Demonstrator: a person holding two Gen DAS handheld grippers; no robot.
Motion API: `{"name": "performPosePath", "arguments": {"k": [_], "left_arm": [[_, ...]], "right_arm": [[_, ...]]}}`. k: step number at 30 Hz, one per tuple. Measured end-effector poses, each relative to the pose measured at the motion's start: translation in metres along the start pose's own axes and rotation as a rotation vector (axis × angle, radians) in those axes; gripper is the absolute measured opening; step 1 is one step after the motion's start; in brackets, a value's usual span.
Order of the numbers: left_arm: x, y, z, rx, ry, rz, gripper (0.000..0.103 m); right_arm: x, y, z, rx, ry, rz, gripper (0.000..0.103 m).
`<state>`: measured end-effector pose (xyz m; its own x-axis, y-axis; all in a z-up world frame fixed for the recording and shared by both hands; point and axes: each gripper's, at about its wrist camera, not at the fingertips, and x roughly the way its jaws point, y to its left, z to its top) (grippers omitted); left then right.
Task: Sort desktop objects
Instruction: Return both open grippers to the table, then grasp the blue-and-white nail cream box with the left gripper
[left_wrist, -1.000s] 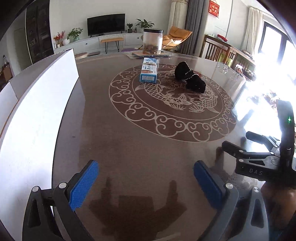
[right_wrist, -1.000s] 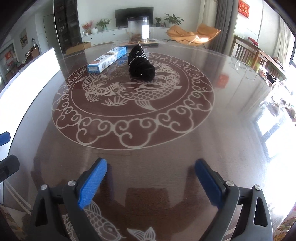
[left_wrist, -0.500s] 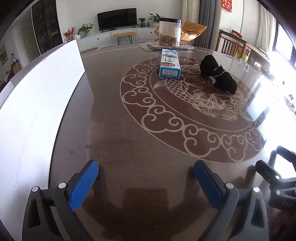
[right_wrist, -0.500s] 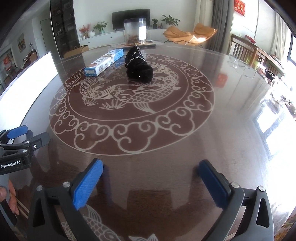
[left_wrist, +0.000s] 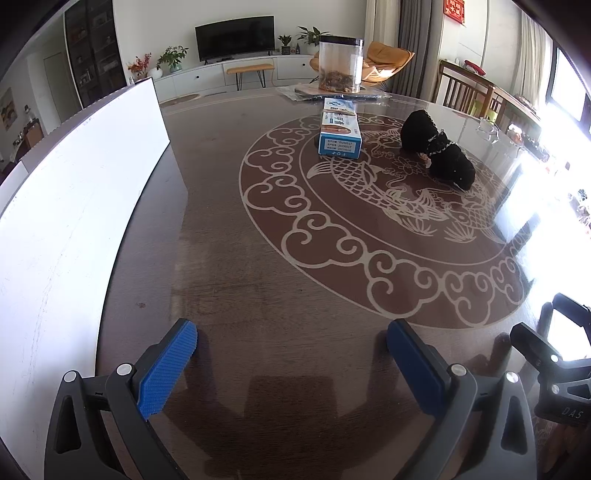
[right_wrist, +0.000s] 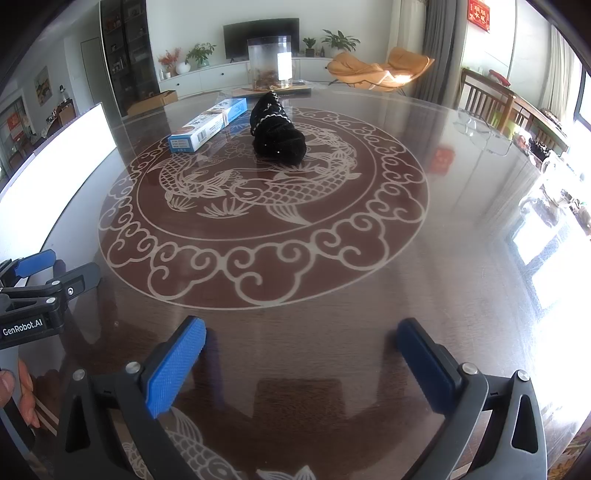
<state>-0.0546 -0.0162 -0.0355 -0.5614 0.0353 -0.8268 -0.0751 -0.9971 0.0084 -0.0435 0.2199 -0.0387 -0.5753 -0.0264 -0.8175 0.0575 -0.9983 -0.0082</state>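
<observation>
You are holding both claws low over the near edge of the dark round glass-topped tabletop (right_wrist: 461, 258) with its pale carp-and-cloud medallion. Left claw (left_wrist: 291, 365) and right claw (right_wrist: 299, 365) are both spread wide, with nothing between their blue pads. The task's things are lying well ahead, on the far half of the medallion: a long blue-and-white cardboard box (right_wrist: 207, 125) and, just beside it, a black crumpled fabric bundle with a thin silver chain (right_wrist: 277, 129).

I judge you are lining up a first reach. Keep the claw released until it is straddling the box, and come across its narrow width, not along its length.

The box is lying flat, its long axis running away from you; from the left wrist its labelled short end (left_wrist: 340, 144) is facing you almost squarely. From the right wrist it is slanting up to the right.
</observation>
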Motion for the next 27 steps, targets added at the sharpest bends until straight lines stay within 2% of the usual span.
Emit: {"name": "performPosePath", "arguments": {"k": [6,19,25,27], "left_arm": [[0.022,-0.01,0.033,0.039,0.011,-0.028,0.103],[0.102,-0.042,0.148,0.155,0.009,-0.111,0.103],[0.127,-0.044,0.187,0.11,0.042,-0.078,0.103],[0.131,-0.045,0.193,0.122,0.063,-0.084,0.103]], "right_arm": [[0.0,0.0,0.0,0.0,0.0,0.0,0.103],[0.0,0.0,0.0,0.001,0.0,0.0,0.103],[0.001,0.0,0.0,0.001,0.0,-0.001,0.103],[0.0,0.0,0.0,0.001,0.0,0.0,0.103]]}}
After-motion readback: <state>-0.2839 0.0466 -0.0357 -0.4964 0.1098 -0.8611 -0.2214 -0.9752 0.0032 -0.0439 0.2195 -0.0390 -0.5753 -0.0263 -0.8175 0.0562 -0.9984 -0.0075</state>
